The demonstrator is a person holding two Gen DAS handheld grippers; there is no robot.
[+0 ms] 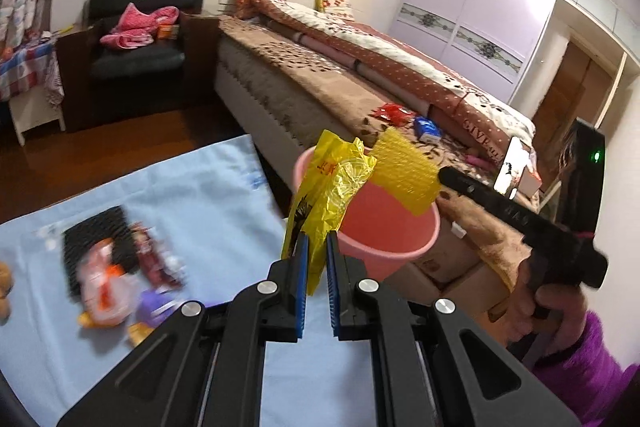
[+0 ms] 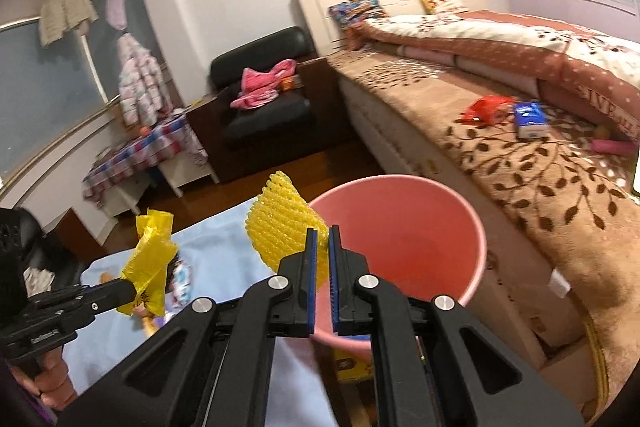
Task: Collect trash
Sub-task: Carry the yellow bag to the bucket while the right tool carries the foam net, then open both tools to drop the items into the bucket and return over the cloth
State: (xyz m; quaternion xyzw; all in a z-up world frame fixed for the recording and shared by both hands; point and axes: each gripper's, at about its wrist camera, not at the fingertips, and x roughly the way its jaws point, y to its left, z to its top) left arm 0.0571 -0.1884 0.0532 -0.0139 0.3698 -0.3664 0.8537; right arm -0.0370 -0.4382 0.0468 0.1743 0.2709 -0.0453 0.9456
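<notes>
My left gripper [image 1: 317, 247] is shut on a crumpled yellow plastic wrapper [image 1: 328, 195], held upright beside the near left rim of the pink bucket [image 1: 384, 239]. My right gripper [image 2: 323, 239] is shut on a yellow foam net [image 2: 280, 227], which hangs at the bucket's [image 2: 400, 227] left rim. In the left wrist view the right gripper [image 1: 442, 179] comes in from the right with the net [image 1: 404, 175] over the bucket's mouth. From the right wrist camera, the left gripper [image 2: 132, 291] shows at lower left with the wrapper [image 2: 150, 259].
A light blue cloth [image 1: 192, 195] covers the surface below, with a black net, wrappers and small toys [image 1: 112, 267] on it. The bed [image 2: 540, 167] carries a red wrapper [image 2: 486, 109] and a blue packet [image 2: 530, 121]. A black armchair [image 1: 140, 39] stands beyond.
</notes>
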